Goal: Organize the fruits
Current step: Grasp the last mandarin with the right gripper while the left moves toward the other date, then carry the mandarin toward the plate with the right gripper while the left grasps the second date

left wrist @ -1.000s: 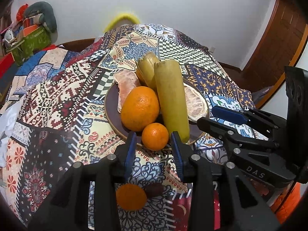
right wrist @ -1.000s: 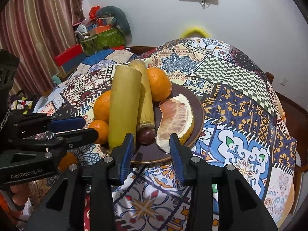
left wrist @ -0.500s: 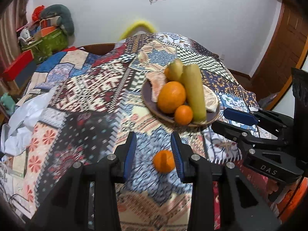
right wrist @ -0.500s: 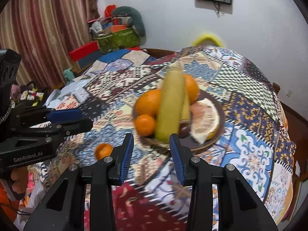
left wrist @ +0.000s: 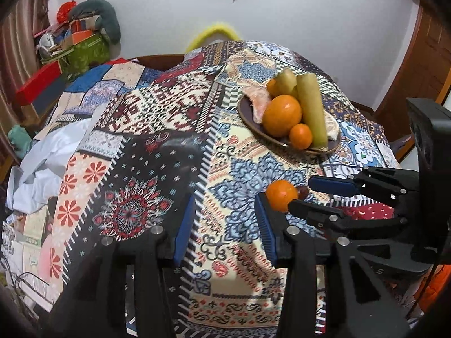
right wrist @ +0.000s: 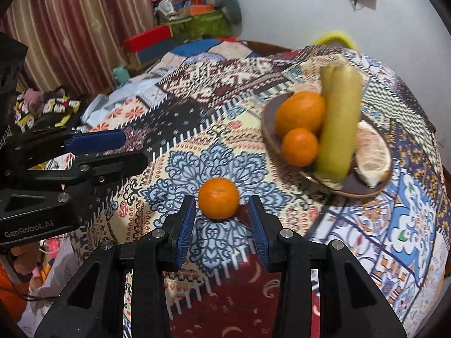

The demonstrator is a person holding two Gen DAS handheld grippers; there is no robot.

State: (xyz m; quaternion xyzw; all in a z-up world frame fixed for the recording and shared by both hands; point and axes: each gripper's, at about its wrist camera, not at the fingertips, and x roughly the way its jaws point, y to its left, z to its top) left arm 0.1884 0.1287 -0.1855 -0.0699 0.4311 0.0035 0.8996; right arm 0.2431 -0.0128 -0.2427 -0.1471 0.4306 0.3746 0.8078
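Observation:
A loose small orange (left wrist: 281,195) (right wrist: 218,201) lies on the patterned tablecloth (left wrist: 157,169), with a small dark fruit (left wrist: 303,193) beside it. My right gripper (right wrist: 221,208) (left wrist: 307,195) is open, and the orange sits just ahead of its fingertips without touching the pads. To the orange's left, my left gripper (left wrist: 227,205) (right wrist: 132,149) hovers over bare cloth; its jaws are opening with nothing between them. Farther back, a dark plate (left wrist: 248,118) (right wrist: 267,135) holds a large orange (left wrist: 282,115), a small orange (right wrist: 300,147), two yellow-green stalks (right wrist: 338,129) and pomelo pieces (right wrist: 372,157).
A white cloth (left wrist: 42,163) is bunched at the table's left edge. Boxes and soft clutter (left wrist: 79,42) stand against the back wall, with a curtain (right wrist: 70,28) on the left. The tablecloth drops away at the near edge below both grippers.
Both grippers have pulled back from the plate toward the near side. The loose orange now lies just ahead of the right gripper's tips. The left jaws have widened.

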